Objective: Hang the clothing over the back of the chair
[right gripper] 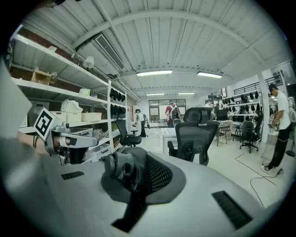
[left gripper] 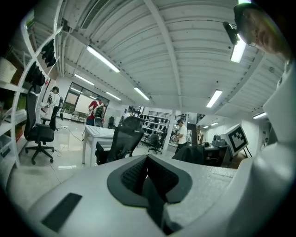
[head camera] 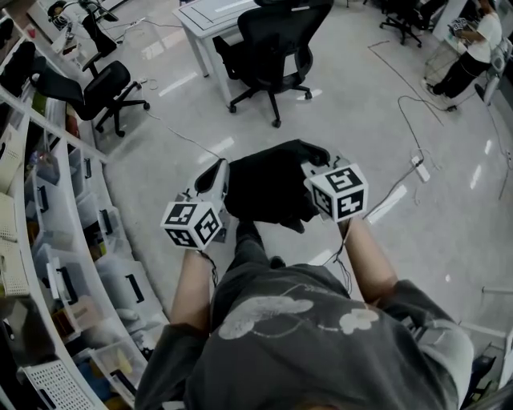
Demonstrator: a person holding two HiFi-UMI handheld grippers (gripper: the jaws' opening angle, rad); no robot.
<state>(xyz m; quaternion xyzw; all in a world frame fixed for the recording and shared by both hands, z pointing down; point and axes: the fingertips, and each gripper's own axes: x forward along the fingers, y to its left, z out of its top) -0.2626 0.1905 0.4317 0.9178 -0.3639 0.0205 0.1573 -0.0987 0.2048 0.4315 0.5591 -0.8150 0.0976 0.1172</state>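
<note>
Both the left gripper (head camera: 217, 173) and right gripper (head camera: 312, 169) are clamped on black clothing (head camera: 268, 190) spanned between them; chair (head camera: 276, 40) is seen well ahead.

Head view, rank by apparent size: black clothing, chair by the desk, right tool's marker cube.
Largest: chair by the desk and black clothing, alike; clothing is nearer the camera.
Smallest: right tool's marker cube.

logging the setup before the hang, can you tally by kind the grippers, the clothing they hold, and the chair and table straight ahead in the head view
grippers: 2 (left gripper, right gripper)
black garment: 1, held by both grippers
black office chair: 1
white table: 1
total: 5
</note>
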